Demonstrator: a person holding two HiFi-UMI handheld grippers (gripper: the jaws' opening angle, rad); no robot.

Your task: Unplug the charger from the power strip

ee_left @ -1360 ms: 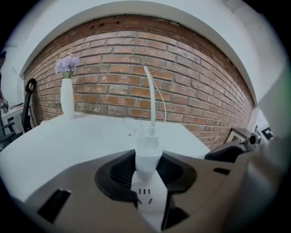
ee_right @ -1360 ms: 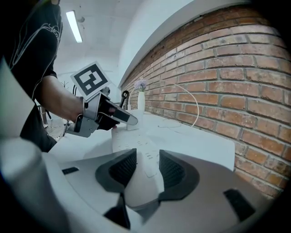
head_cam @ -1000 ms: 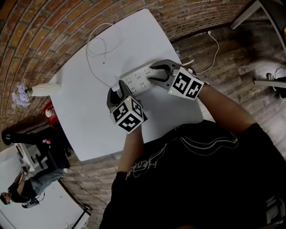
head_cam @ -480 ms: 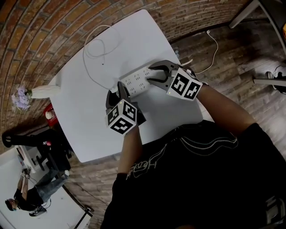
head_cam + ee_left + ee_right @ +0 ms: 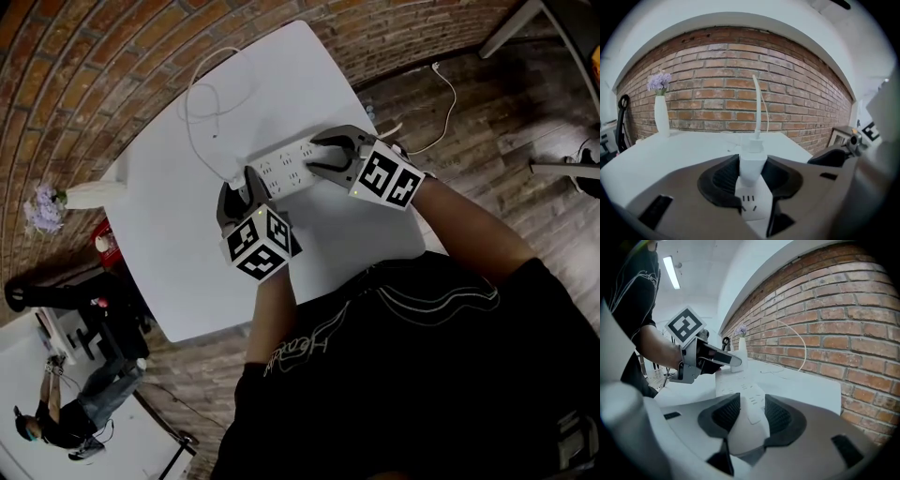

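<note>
The white power strip (image 5: pixel 281 169) lies across the white table (image 5: pixel 183 253). A white charger (image 5: pixel 752 161) stands on the strip's left end (image 5: pixel 751 206), and its thin white cable (image 5: pixel 759 105) rises and loops over the far table (image 5: pixel 208 103). My left gripper (image 5: pixel 236 192) (image 5: pixel 752 171) is shut on the charger, with a black pad against each side. Whether the prongs still sit in the socket is hidden. My right gripper (image 5: pixel 323 155) (image 5: pixel 749 413) is shut on the strip's right end (image 5: pixel 743 420) and holds it on the table. The right gripper view shows the left gripper (image 5: pixel 710 359) farther along the strip.
A white vase (image 5: pixel 89 190) (image 5: pixel 661 115) with purple flowers stands at the table's left edge, by the brick wall (image 5: pixel 740 93). The strip's own cord (image 5: pixel 450 103) trails over the wooden floor at the right. A person (image 5: pixel 56 427) stands at the lower left.
My left gripper has shifted a little to the left with the charger, and the cable loop on the table has moved with it. The right gripper has stayed on the strip.
</note>
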